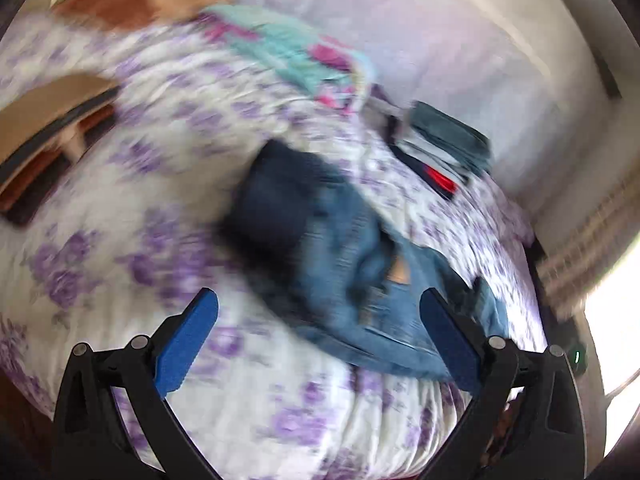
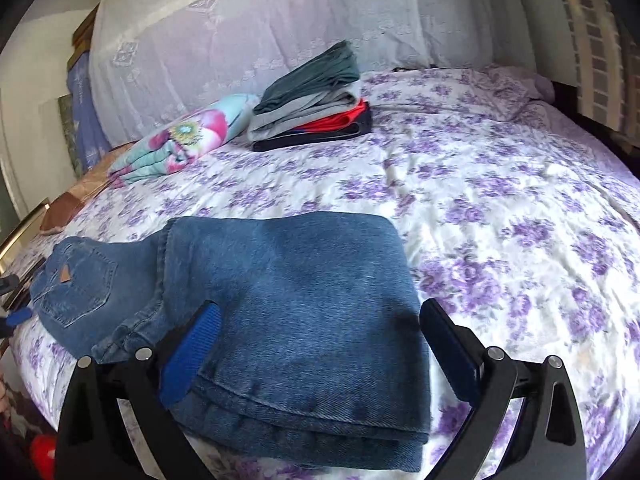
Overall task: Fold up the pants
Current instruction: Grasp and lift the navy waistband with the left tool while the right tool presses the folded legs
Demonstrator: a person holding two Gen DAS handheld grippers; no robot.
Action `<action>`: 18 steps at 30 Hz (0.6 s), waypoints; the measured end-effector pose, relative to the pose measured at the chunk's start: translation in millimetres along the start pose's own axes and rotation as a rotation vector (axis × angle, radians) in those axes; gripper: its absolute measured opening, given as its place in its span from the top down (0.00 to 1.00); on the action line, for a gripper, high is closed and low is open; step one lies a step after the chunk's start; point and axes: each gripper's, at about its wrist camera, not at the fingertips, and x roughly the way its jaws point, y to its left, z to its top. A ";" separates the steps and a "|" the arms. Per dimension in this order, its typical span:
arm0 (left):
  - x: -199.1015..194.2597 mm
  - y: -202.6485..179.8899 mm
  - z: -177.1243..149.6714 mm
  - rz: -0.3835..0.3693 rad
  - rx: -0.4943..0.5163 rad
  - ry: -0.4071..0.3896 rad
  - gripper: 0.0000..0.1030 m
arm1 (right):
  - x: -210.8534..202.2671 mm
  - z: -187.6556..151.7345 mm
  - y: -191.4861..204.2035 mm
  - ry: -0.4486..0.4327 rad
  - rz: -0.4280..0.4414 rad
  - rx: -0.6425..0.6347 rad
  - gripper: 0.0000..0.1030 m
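Observation:
Blue jeans (image 2: 288, 304) lie partly folded on the bed, legs doubled over at the right, the back pocket with a tan patch (image 2: 64, 273) at the left. My right gripper (image 2: 318, 308) is open and empty, hovering just above the folded legs. In the blurred left wrist view the jeans (image 1: 340, 260) lie crumpled ahead. My left gripper (image 1: 318, 300) is open and empty, close above their near edge. The left gripper's blue fingertip (image 2: 16, 316) shows at the far left of the right wrist view, by the waistband.
The bed has a white cover with purple flowers (image 2: 500, 208). A stack of folded clothes (image 2: 316, 104) and a flowered pillow (image 2: 180, 140) lie at the back. A white lace curtain (image 2: 260, 20) hangs behind. A wooden bed edge (image 1: 48, 120) shows at left.

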 end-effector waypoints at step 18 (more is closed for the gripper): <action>58.2 -27.8 -1.5 0.245 0.135 -0.065 0.04 | 2.1 -1.7 -4.2 0.024 0.066 0.001 0.03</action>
